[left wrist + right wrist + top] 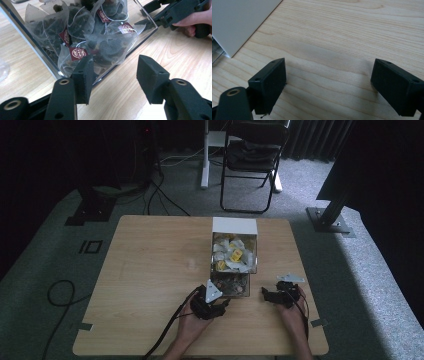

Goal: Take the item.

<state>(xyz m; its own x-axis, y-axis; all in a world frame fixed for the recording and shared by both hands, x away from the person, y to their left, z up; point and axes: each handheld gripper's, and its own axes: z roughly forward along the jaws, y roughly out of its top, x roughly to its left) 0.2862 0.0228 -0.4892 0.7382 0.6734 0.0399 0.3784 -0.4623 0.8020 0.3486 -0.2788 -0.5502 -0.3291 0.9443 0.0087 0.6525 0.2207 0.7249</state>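
Observation:
A white dispenser box stands on the wooden table, its open top tray holding yellow and white sachets. A clear drawer sticks out at its near end. In the left gripper view this clear drawer is packed with pyramid tea bags bearing red tags. My left gripper is open, its jaws just short of the drawer's near corner and holding nothing. It shows as the left gripper by the drawer front. My right gripper is open to the drawer's right; its jaws hover over bare wood beside the box's white side.
A black folding chair and a white table leg stand on the grey carpet beyond the table. Cables run across the floor at left. The table's left half is bare wood. The right gripper, held by a hand, lies just past the drawer.

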